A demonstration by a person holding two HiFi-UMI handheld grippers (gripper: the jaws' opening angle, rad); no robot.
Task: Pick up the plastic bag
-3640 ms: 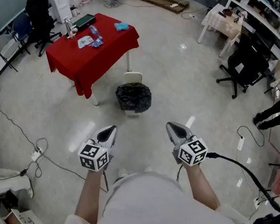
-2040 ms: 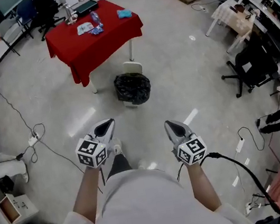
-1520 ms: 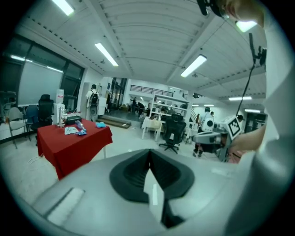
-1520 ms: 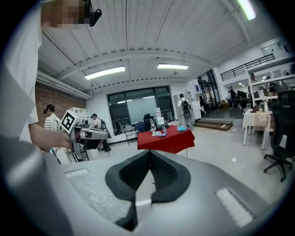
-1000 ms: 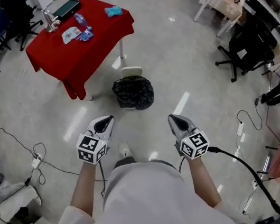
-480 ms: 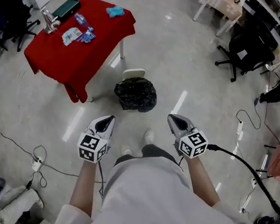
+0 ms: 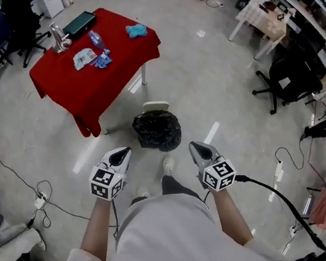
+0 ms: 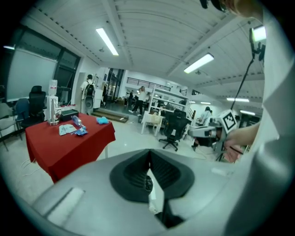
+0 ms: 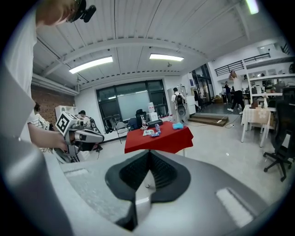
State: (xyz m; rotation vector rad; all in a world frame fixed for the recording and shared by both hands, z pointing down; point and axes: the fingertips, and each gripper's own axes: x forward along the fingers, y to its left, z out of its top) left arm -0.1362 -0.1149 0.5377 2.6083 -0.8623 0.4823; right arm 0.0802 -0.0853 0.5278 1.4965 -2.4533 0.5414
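Note:
A black plastic bag (image 7: 157, 130) lines a small bin on the floor just ahead of my feet. Beyond it stands a red-clothed table (image 7: 114, 61) carrying a small blue plastic bag (image 7: 137, 30), clear packets (image 7: 91, 57), a bottle and a metal jug. My left gripper (image 7: 121, 156) and right gripper (image 7: 195, 150) are held side by side at waist height, short of the bin. Each is shut with nothing between its jaws. The table (image 8: 69, 143) lies to the left in the left gripper view. It (image 9: 159, 139) sits straight ahead in the right gripper view.
A white lid (image 7: 155, 105) lies behind the bin. Office chairs (image 7: 285, 77) and white tables (image 7: 255, 16) stand at the right, shelving runs along the far right, and cables (image 7: 43, 195) trail over the floor at the left. A black cable (image 7: 274, 191) hangs from my right gripper.
I have walked forward: the bin and the red table have come nearer, and the bin now sits just ahead of the gripper tips. Both grippers stay shut and level.

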